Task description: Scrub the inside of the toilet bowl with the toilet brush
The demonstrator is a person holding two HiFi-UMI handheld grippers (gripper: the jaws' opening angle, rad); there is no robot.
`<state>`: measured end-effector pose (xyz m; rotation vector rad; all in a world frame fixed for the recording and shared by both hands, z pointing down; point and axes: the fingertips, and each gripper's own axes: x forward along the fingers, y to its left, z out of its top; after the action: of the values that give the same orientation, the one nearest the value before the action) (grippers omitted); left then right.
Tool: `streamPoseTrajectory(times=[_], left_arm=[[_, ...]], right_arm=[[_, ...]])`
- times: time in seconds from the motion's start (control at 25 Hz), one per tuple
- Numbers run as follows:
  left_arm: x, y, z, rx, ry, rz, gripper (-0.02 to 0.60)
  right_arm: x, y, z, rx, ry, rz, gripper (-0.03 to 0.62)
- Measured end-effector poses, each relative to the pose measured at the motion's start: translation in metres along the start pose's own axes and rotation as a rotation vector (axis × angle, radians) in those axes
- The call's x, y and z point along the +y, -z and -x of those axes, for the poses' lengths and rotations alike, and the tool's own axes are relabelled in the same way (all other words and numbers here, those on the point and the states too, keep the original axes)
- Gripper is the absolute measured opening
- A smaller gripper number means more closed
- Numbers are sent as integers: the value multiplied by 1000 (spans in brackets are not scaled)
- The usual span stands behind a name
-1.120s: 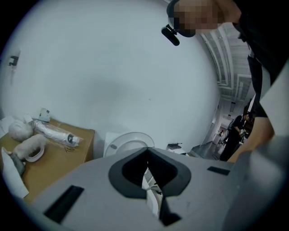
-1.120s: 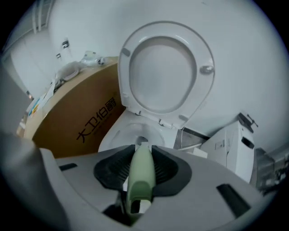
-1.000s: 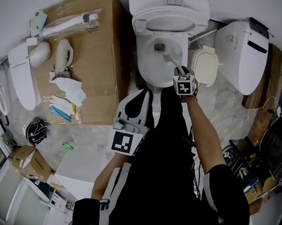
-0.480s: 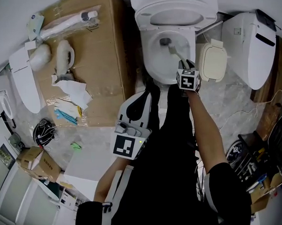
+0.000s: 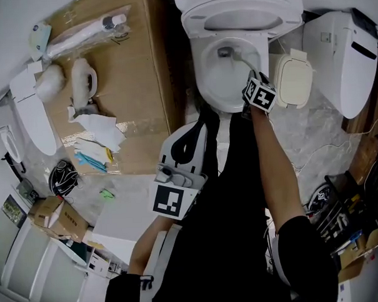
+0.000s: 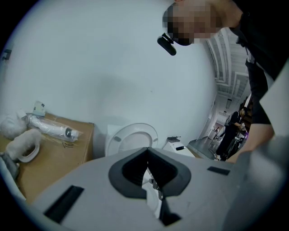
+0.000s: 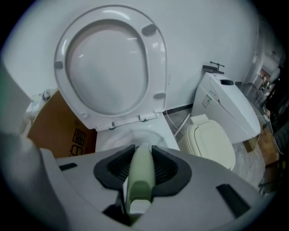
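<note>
Jaws of right gripper [image 5: 255, 82] clamped the toilet brush [image 5: 235, 59] handle; brush head sat inside the toilet bowl [image 5: 202, 84], near its rear wall. Left gripper [image 5: 189, 136] closed, empty, beside the bowl's front rim.

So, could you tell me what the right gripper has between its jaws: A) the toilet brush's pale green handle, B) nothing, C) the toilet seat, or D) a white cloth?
A: the right gripper has its jaws closed on the pale green handle of the toilet brush, which points into the toilet bowl.
</note>
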<state>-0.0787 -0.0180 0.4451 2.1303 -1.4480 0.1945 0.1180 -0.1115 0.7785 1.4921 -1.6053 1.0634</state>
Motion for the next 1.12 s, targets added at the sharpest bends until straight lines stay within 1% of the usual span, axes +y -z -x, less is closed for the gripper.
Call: streamPoseTrajectory(times=[0.12, 0.24, 0.32, 0.4, 0.48, 0.56, 0.8, 0.96, 1.12], left_arm=[[4, 5, -4, 14, 0, -4, 8], [9, 10, -5, 26, -6, -2, 8], [11, 12, -5, 29, -12, 1, 8], [12, 12, -6, 29, -18, 5, 8], [13, 11, -6, 26, -22, 8, 8], [13, 11, -7, 23, -27, 10, 8], [6, 11, -7, 14, -37, 28, 8], [0, 13, -8, 5, -44, 36, 8], [-8, 16, -11, 3, -51, 45, 8]], right_arm=[[-2, -4, -9, -14, -3, -151, 123], [1, -3, -17, -20, -28, -305, 123], [7, 0, -22, -12, -53, -360, 123], [15, 3, -24, 3, -82, -359, 123], [24, 6, -24, 21, -111, -315, 123], [34, 9, -23, 36, -136, -242, 123], [47, 26, -8, 85, -221, 43, 123], [43, 47, 2, 130, -274, 237, 123], [28, 64, 11, 175, -295, 412, 123]])
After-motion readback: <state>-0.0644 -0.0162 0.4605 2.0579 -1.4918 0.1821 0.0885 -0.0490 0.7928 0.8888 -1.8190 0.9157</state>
